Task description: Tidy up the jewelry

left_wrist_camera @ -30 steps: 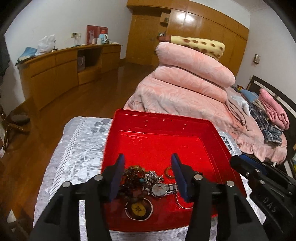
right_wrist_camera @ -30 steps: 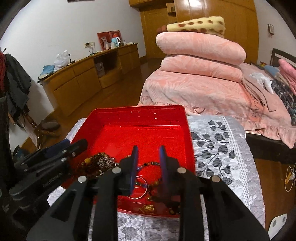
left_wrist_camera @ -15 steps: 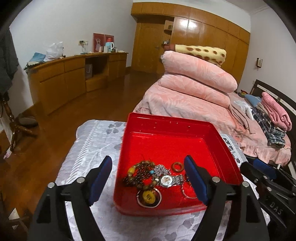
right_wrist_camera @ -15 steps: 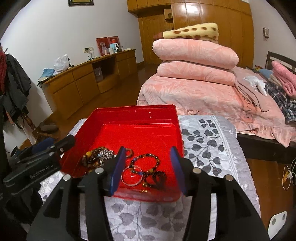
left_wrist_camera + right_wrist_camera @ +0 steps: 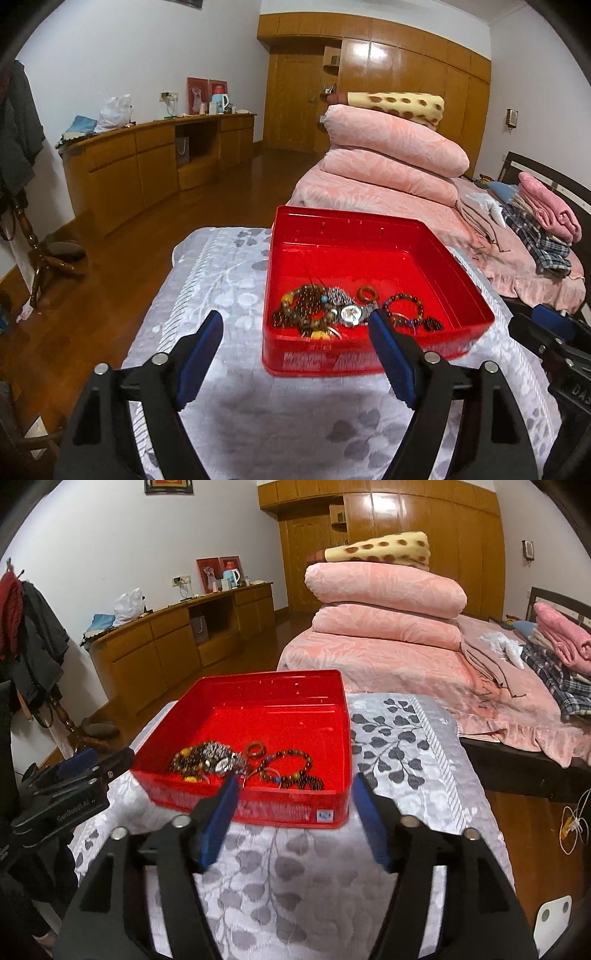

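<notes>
Your left gripper (image 5: 295, 332) and right gripper (image 5: 293, 797) have just been opening, both wide and empty; jewelry (image 5: 332, 312) lies in the tray (image 5: 343, 229).

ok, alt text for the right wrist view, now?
An open red plastic box on a grey leaf-patterned quilt holds tangled bead bracelets, a wristwatch and a brown ring. The right hand-held gripper sits in front of it, jaws open and empty, having just been opening. The left hand-held gripper shows at left.

Grey leaf-patterned quilt (image 5: 402, 746); red tray (image 5: 334, 709) of jewelry directly on it
</notes>
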